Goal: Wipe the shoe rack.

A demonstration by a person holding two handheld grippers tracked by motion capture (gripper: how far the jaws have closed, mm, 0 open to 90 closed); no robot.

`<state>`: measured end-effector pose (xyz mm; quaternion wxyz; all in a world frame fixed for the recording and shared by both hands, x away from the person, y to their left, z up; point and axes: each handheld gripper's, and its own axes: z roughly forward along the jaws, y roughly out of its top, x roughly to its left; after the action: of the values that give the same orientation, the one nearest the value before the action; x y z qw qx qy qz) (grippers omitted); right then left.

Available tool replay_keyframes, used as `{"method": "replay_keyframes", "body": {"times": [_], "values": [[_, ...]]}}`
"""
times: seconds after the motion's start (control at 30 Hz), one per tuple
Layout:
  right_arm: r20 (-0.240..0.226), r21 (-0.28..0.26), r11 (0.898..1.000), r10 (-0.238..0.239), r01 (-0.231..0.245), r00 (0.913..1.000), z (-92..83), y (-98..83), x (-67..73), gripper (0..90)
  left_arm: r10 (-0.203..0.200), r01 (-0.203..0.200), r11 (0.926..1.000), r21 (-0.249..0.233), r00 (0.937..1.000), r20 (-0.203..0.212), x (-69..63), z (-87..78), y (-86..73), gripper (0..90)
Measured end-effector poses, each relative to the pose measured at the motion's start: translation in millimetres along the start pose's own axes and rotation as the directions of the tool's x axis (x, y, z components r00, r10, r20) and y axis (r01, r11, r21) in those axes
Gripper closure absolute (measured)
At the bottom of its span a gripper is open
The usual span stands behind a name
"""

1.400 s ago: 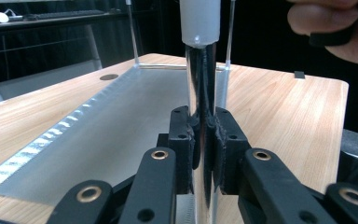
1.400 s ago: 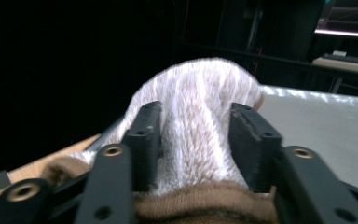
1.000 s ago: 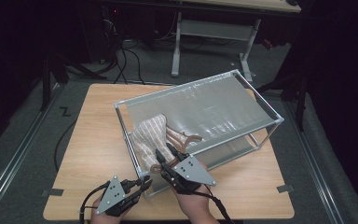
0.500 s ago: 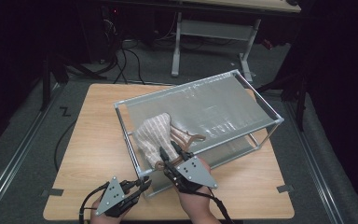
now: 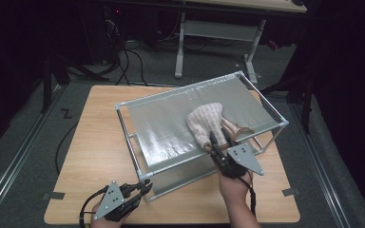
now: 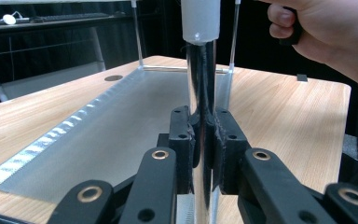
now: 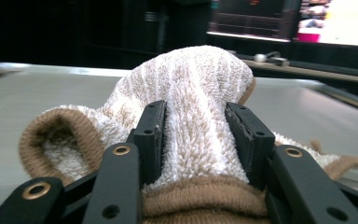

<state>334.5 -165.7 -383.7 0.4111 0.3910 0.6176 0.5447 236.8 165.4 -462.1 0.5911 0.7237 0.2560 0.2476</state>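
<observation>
right gripper point(image 5: 213, 142) clamps towel point(image 5: 206, 122); left gripper point(image 5: 145, 187) clamps rack post point(image 6: 201, 107).

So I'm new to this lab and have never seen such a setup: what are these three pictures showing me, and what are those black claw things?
No robot here: a person holds a hand tool with two black jaws in each hand. The high view looks down on a wooden table from above the person. The other two pictures come from small cameras riding on the tools, looking along their jaws.

On the table stands a metal frame rack with a grey sheet stretched over its top. The left gripper is shut on the rack's near corner post, steadying it. The right gripper is closed on a beige-and-white striped towel lying on the sheet; its jaws squeeze a fold of the cloth.
</observation>
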Motion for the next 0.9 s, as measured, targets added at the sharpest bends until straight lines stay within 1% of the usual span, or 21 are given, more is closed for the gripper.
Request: {"method": "replay_keyframes", "body": {"times": [0.1, 0.13, 0.17, 0.2, 0.33, 0.43, 0.5, 0.6, 0.7, 0.77, 0.9], "values": [[0.049, 0.001, 1.000, -0.008, 0.008, 0.9988, 1.1, -1.5, -21.4, 59.7, 0.003, -0.003, 1.0000, -0.004, 1.0000, -0.002, -0.1, 0.0, -0.4, 80.2], [0.076, -0.001, 1.000, -0.017, 0.017, 0.9970, 1.8, -2.2, -30.4, 59.7, 0.004, -0.004, 1.0000, -0.004, 1.0000, -0.003, -0.2, 0.1, -0.5, 80.1], [0.090, 0.001, 1.000, -0.022, 0.022, 0.9957, 2.7, -2.4, -36.0, 59.7, 0.005, -0.005, 1.0000, -0.005, 1.0000, -0.004, -0.2, 0.2, -0.6, 80.1], [0.108, 0.007, 1.000, -0.021, 0.021, 0.9939, 4.2, -2.3, -45.4, 59.6, 0.006, -0.006, 1.0000, -0.006, 1.0000, -0.004, -0.1, 0.2, -0.7, 80.1], [0.162, 0.023, 1.000, -0.014, 0.010, 0.9867, 8.5, -2.2, -72.3, 59.5, 0.007, -0.007, 1.0000, -0.006, 1.0000, -0.006, -0.5, 0.1, -0.7, 80.0], [0.191, 0.034, 0.999, -0.015, 0.009, 0.9814, 10.2, -2.0, -87.5, 59.2, 0.005, -0.006, 1.0000, -0.005, 0.9999, -0.015, 0.3, -0.9, -0.9, 80.1], [0.214, 0.041, 0.999, -0.022, 0.013, 0.9765, 10.5, -2.0, -97.7, 59.2, 0.006, -0.006, 1.0000, -0.002, 0.9998, -0.021, 1.6, -2.4, -0.9, 80.0], [0.240, 0.057, 0.998, -0.019, 0.006, 0.9705, 10.0, -1.3, -112.2, 59.1, 0.007, -0.007, 1.0000, 0.006, 0.9994, -0.033, 7.5, -6.2, -0.9, 80.0], [0.256, 0.069, 0.998, -0.021, 0.003, 0.9665, 8.8, -0.3, -118.4, 59.0, -0.004, 0.004, 1.0000, 0.006, 0.9988, -0.048, 12.8, -9.3, -1.9, 80.1], [0.258, 0.072, 0.997, -0.022, 0.004, 0.9658, 7.6, -0.3, -120.1, 59.0, -0.004, 0.004, 1.0000, 0.000, 0.9984, -0.056, 14.5, -10.1, -2.9, 80.1], [0.251, 0.077, 0.997, -0.021, 0.001, 0.9678, 5.7, -0.3, -119.6, 59.6, 0.001, -0.001, 1.0000, -0.003, 0.9971, -0.076, 17.4, -10.8, -4.1, 79.9]]}}
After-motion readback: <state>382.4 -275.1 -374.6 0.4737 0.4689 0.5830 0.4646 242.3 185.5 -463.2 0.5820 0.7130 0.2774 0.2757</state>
